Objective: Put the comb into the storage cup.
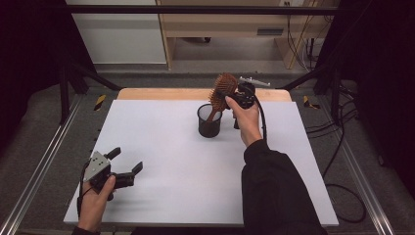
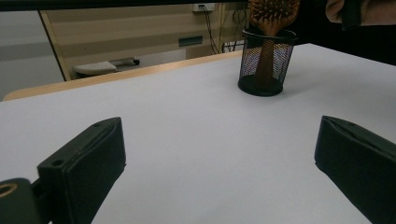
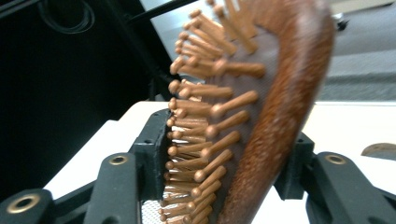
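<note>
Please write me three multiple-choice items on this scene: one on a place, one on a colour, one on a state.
1. Where does the hairbrush handle stand?
A. in the mesh cup
B. flat on the table
C. on the floor

2. What colour is the cup?
A. white
B. black
C. red

3. How are the left gripper's jaws?
A. shut on the brush
B. shut on the cup
C. open, nothing between them

Answers: 1 A, the handle shows through the mesh in the left gripper view; 2 B, the wire mesh is black; 3 C, its jaws stand wide apart over bare table.
</note>
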`<act>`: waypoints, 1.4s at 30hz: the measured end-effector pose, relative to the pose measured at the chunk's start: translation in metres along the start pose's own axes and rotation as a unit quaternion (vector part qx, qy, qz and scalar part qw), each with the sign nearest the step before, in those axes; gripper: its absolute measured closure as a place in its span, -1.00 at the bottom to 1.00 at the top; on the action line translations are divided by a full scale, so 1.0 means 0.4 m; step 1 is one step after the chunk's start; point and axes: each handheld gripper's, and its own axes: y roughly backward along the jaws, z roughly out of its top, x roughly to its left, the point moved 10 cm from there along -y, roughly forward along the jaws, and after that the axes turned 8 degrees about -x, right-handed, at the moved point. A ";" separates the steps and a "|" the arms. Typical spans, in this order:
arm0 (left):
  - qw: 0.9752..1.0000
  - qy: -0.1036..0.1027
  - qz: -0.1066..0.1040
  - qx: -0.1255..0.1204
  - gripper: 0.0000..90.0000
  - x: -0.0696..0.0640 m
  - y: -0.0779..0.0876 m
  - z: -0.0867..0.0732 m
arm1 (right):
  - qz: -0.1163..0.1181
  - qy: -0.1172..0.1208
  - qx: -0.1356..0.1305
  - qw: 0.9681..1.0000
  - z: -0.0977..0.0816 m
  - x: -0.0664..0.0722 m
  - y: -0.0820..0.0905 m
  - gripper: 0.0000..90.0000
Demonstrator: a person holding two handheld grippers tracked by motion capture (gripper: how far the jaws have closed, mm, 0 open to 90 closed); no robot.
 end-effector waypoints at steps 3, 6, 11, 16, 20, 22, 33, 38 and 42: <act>1.000 0.001 0.000 0.000 -0.95 0.001 0.000 -0.001 | -0.012 0.013 -0.009 1.000 -0.001 0.002 -0.009 -0.02; 1.000 0.000 -0.001 0.000 -0.95 -0.001 0.000 0.000 | -0.012 0.029 -0.013 0.999 -0.002 0.010 -0.015 -0.03; 1.000 0.000 0.000 0.000 -0.95 0.000 0.000 0.001 | 0.001 0.037 -0.013 0.999 -0.006 0.033 -0.020 0.01; 1.000 0.000 -0.001 -0.001 -0.95 -0.001 0.000 0.001 | 0.002 0.036 -0.009 0.999 -0.005 0.032 -0.022 0.00; 1.000 0.000 -0.002 0.000 -0.95 -0.001 0.000 0.001 | 0.002 0.038 -0.006 0.999 -0.006 0.030 -0.019 -0.02; 1.000 -0.001 -0.002 0.000 -0.96 -0.002 0.000 0.001 | 0.001 0.041 -0.003 0.999 -0.008 0.028 -0.018 -0.04; 1.000 -0.001 -0.002 0.000 -0.95 -0.001 0.001 0.002 | -0.002 0.057 0.010 0.998 -0.014 0.026 -0.010 -0.14; 1.000 0.000 -0.002 -0.001 -0.95 0.000 0.001 0.002 | -0.004 0.061 0.014 0.998 -0.017 0.022 -0.007 -0.18; 1.000 0.000 -0.002 -0.001 -0.95 0.000 0.001 0.002 | -0.008 0.066 0.017 0.998 -0.019 0.021 -0.007 -0.22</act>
